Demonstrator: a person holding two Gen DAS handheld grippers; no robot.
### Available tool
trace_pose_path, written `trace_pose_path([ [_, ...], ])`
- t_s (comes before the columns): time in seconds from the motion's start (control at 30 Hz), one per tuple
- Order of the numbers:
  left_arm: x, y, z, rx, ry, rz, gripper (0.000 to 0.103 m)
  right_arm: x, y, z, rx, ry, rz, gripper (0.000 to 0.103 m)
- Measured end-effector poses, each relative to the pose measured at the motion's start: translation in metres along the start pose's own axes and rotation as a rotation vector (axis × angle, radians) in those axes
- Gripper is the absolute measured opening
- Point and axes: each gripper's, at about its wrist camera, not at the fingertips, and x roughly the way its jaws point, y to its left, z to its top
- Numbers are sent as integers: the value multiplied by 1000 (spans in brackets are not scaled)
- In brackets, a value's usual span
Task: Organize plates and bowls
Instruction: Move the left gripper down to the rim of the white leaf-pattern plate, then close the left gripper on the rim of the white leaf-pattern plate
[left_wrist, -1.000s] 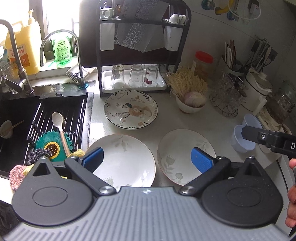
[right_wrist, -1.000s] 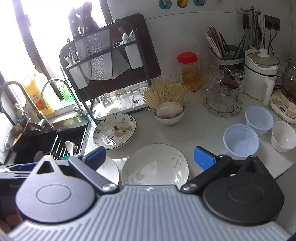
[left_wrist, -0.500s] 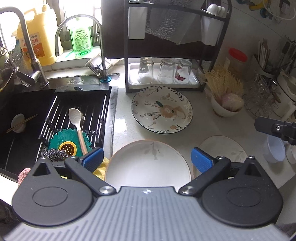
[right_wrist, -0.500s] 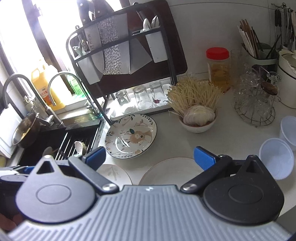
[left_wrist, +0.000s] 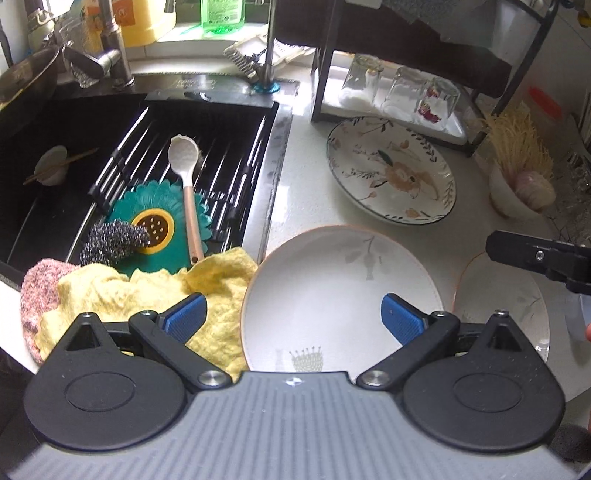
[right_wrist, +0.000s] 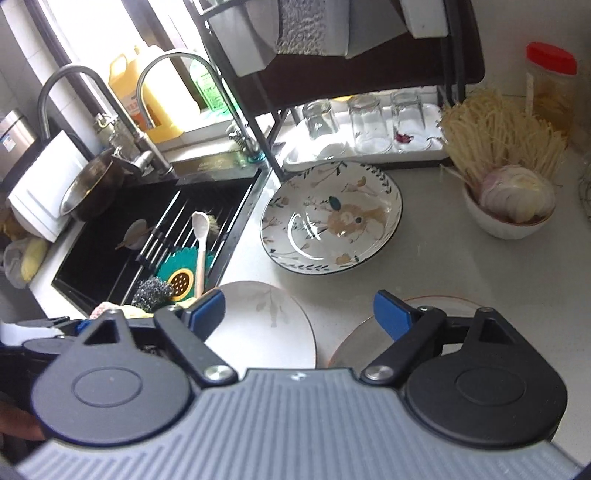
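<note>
Left hand-held gripper (left_wrist: 291, 317) hangs wide open over the near white plate (left_wrist: 343, 295) at the bench's front edge beside the sink (left_wrist: 74, 147), likely lined up to grab its rim. Right hand-held gripper (right_wrist: 299, 314), open too, hovers above the second white plate (right_wrist: 436, 314). Further back lies one floral plate (right_wrist: 332, 229) before the rack (right_wrist: 369, 74): three plates, three upturned glasses (right_wrist: 369, 122), one bowl (right_wrist: 509, 221) of noodles.

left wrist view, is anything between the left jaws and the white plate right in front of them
Nothing visible blocks it. The open left gripper hangs over the near part of the white plate. The yellow cloth lies against the plate's left edge, under the left finger, and might snag if the jaws close low there.
</note>
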Motion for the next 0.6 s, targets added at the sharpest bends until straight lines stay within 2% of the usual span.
trace_pose_path([
  [0.03,4,4,-2,-16,14,3,101,6,1,0,-11,19,7,80],
  [0.17,20,15,-9,-76,58,1,101,25,5,1,-54,67,24,77],
  [0.33,33,27,-14,-132,101,29,101,51,7,1,-95,148,45,54],
  [0.47,40,35,-14,-196,118,19,101,67,6,2,-128,189,44,50],
  [0.57,47,36,-13,-210,135,7,101,76,5,1,-138,212,38,50],
  [0.6,49,35,-13,-207,138,9,99,78,6,0,-144,217,37,47],
])
